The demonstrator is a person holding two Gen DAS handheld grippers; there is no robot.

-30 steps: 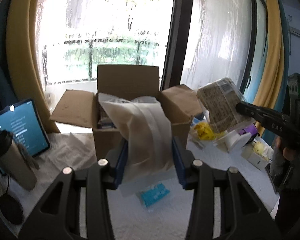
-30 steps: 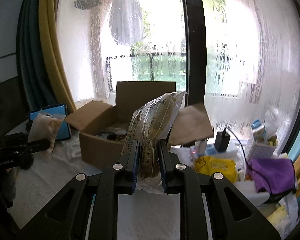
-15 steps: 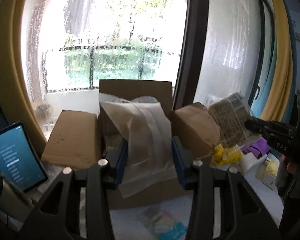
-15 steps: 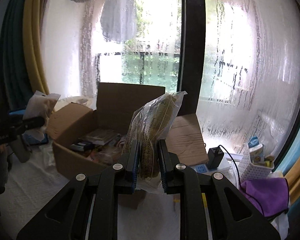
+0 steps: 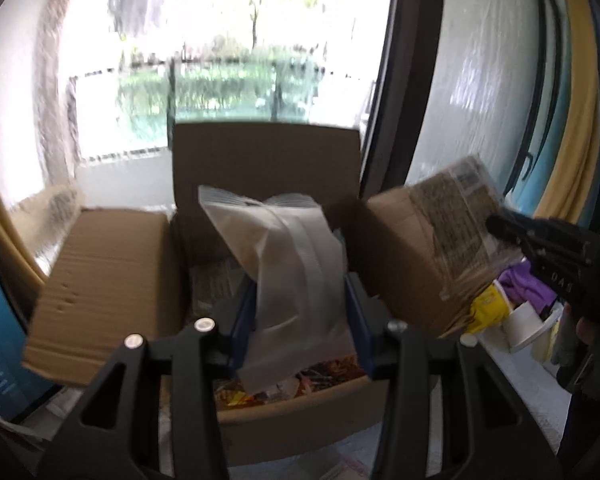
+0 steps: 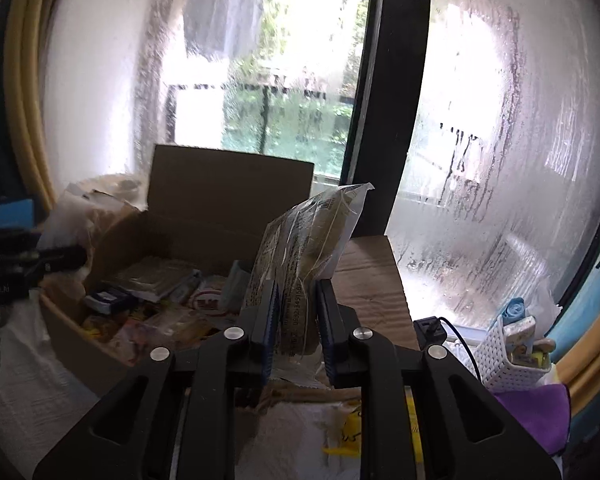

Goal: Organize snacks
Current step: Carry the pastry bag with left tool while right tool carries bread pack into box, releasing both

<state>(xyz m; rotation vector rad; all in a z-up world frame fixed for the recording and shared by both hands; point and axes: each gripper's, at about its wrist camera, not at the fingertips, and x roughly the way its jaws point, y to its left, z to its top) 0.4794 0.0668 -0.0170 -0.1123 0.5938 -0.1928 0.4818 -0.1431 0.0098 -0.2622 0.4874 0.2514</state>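
The frosted white plastic snack pouch stands nearly upright between the jaws of the left gripper, its long axis running from the gripper up and away, its crimped top edge leaning a little to the left. The blue pads sit against its lower sides; these jaws have just been opening a little, with the pouch still between them. The pouch hangs over the inside of the open brown cardboard box, where more packets lie.

The clear printed packet of brown snacks also stands on end, its long axis tilted up and to the right, its sealed corner uppermost. The right gripper has its jaws clamped on the packet's lower part, so most of the packet rises above them. It is held over the box's near right edge, by the right flap.

The box stands on a desk covered in white cloth. A white perforated basket stands at the right.
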